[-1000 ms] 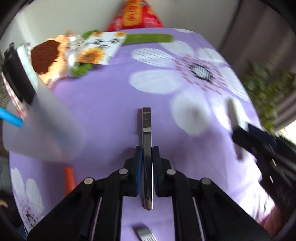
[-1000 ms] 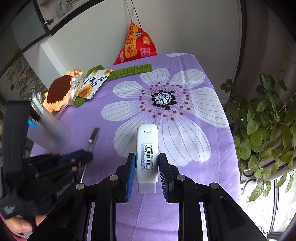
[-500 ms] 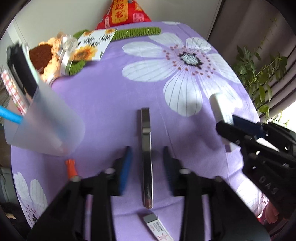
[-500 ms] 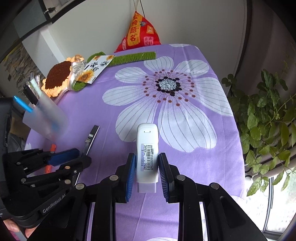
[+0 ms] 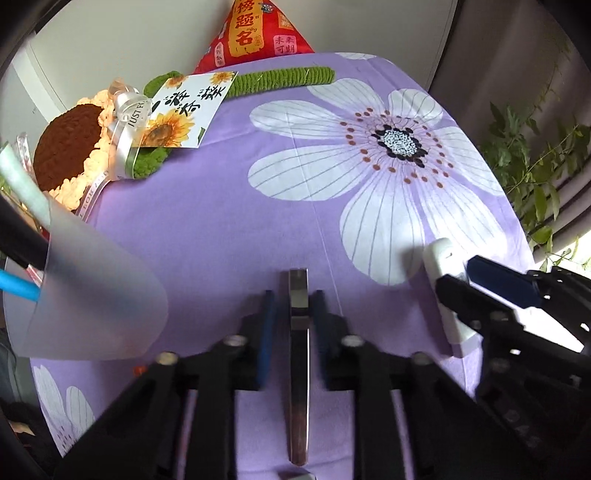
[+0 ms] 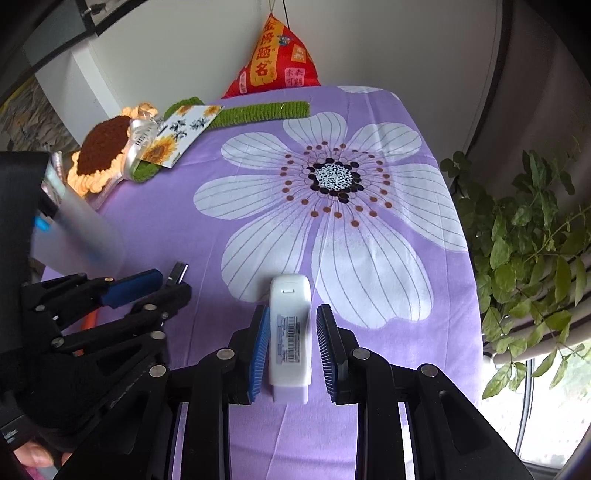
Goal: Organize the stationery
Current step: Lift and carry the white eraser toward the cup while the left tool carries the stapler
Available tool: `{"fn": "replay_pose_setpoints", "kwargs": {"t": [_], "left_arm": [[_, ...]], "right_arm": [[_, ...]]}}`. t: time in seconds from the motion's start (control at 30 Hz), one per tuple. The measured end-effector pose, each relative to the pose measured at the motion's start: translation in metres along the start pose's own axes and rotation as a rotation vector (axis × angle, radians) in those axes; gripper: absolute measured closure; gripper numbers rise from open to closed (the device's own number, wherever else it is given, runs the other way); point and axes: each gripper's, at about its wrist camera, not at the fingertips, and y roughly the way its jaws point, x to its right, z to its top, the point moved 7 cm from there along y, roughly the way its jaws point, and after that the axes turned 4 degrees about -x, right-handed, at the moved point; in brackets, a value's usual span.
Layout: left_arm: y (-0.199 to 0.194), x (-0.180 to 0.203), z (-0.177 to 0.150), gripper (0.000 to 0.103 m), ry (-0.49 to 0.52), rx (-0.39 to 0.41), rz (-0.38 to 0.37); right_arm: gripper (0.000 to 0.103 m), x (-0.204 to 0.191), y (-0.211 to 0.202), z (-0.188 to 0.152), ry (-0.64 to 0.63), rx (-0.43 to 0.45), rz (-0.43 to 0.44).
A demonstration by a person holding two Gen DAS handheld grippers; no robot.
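A slim metal bar [image 5: 298, 354] lies on the purple flowered cloth [image 5: 229, 221] between the fingers of my left gripper [image 5: 293, 295]. Its jaws are closing, and a narrow gap still shows beside each pad. The right wrist view shows the bar's tip [image 6: 178, 272] poking out past the left gripper [image 6: 173, 286]. My right gripper [image 6: 291, 314] is shut on a white plastic case with a barcode label [image 6: 290, 332]. The left wrist view has the case [image 5: 441, 280] at the right. A frosted pen cup [image 5: 92, 295] holding pens stands at the left.
A crochet sunflower [image 5: 70, 147], a sunflower card [image 5: 184, 110], a green crochet strip [image 5: 284, 77] and a red pouch [image 5: 255, 33] lie at the table's far end. An orange pen [image 6: 88, 321] lies by the cup. A leafy plant [image 6: 524, 236] stands past the right edge.
My left gripper held the metal bar, opened wide around it half a second ago, and has now narrowed onto it again. The right gripper has kept its hold on the white case.
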Motion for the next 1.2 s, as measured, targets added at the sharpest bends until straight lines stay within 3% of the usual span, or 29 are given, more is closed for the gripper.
{"fn": "replay_pose_setpoints", "kwargs": {"t": [0.13, 0.23, 0.6, 0.9, 1.2], "left_arm": [[0.0, 0.001, 0.0, 0.094, 0.01, 0.0, -0.008], [-0.009, -0.001, 0.0, 0.094, -0.003, 0.025, -0.03], [-0.093, -0.006, -0.005, 0.094, 0.002, 0.277, -0.145], [-0.135, -0.021, -0.01, 0.094, -0.021, 0.376, -0.143], [-0.17, -0.048, -0.013, 0.094, -0.06, 0.478, -0.127]], "right_arm": [[0.076, -0.003, 0.014, 0.003, -0.004, -0.041, 0.002], [0.076, -0.004, 0.011, 0.005, 0.007, -0.023, 0.024], [0.076, -0.015, -0.049, 0.002, -0.015, 0.131, 0.061], [0.076, -0.034, -0.087, 0.002, -0.055, 0.223, 0.08], [0.076, -0.055, -0.103, -0.002, -0.103, 0.248, 0.091]]}}
